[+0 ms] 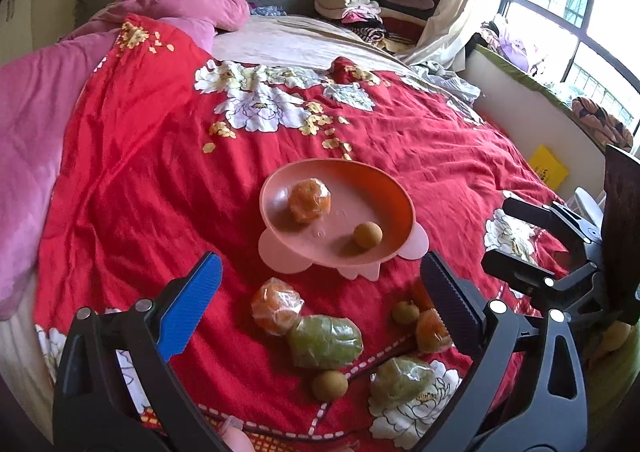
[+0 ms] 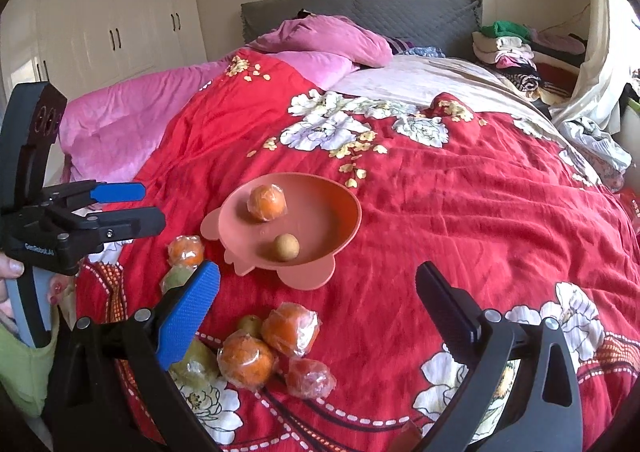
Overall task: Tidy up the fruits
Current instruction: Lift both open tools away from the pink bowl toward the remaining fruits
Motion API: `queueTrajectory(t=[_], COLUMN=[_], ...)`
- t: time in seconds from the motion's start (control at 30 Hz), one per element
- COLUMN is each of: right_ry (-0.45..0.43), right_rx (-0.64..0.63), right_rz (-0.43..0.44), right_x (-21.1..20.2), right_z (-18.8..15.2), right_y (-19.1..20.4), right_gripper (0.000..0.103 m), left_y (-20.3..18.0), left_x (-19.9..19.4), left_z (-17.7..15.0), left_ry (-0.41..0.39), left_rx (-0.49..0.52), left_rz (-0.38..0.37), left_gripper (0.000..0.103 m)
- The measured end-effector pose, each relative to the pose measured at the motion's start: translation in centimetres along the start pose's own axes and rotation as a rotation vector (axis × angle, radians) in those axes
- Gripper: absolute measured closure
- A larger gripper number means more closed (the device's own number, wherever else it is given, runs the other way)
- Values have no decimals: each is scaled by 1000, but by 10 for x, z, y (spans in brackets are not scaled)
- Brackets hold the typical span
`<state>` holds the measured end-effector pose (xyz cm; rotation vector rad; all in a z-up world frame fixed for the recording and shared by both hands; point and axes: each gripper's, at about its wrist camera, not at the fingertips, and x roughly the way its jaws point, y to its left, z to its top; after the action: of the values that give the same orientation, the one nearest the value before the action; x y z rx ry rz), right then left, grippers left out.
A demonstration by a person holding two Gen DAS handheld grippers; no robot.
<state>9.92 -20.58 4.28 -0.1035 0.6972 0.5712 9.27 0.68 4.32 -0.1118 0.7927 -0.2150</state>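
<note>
both of my tongs hang over the near edge of the red flowered quilt [image 1: 132,156], each with its prongs spread wide and nothing between them. my left gripper [image 1: 320,280] frames the fruit lying loose by that edge: a wrapped orange [image 1: 275,306] touching a green wrapped fruit [image 1: 325,341], a small brown longan [image 1: 328,385] just beside it, a second green wrapped fruit [image 1: 401,379] nearer the right, and another longan [image 1: 405,312] next to an orange partly hidden behind my right prong. my right gripper [image 2: 318,284] looks down on a cluster of three wrapped oranges [image 2: 272,352] at the near edge. toward the middle of the quilt sits the pink bowl [image 1: 280,188], holding one wrapped orange [image 1: 309,200] and one longan [image 1: 367,235], apart from each other. a pink blanket [image 1: 24,124] lies along the quilt's left edge.
</note>
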Motion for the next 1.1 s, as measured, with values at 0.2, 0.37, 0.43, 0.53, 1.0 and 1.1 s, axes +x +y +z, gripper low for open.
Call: queueTrajectory(t=[0.2, 0.37, 0.43, 0.53, 1.0, 1.1], right_ry=[16, 29, 33, 37, 71, 81], right_rx=[-3, -3, 1, 1, -3, 2], right_rz=[1, -5, -10, -16, -29, -31], right_x=[0, -2, -3, -7, -11, -10], right_z=[-5, -12, -14, -18, -32, -34], right_y=[3, 3, 2, 1, 0, -1], right_gripper=[5, 5, 5, 5, 5, 5], left_y=[-1, -3, -2, 0, -7, -13], left_x=[-3, -7, -7, -8, -13, -11], left_z=[-8, -13, -15, -19, -40, -47], left_ry=[6, 10, 13, 19, 58, 74], left_rx=[-7, -7, -9, -22, -24, -10], left_rz=[-2, -1, 1, 4, -4, -14], left_gripper=[10, 10, 10, 10, 10, 10])
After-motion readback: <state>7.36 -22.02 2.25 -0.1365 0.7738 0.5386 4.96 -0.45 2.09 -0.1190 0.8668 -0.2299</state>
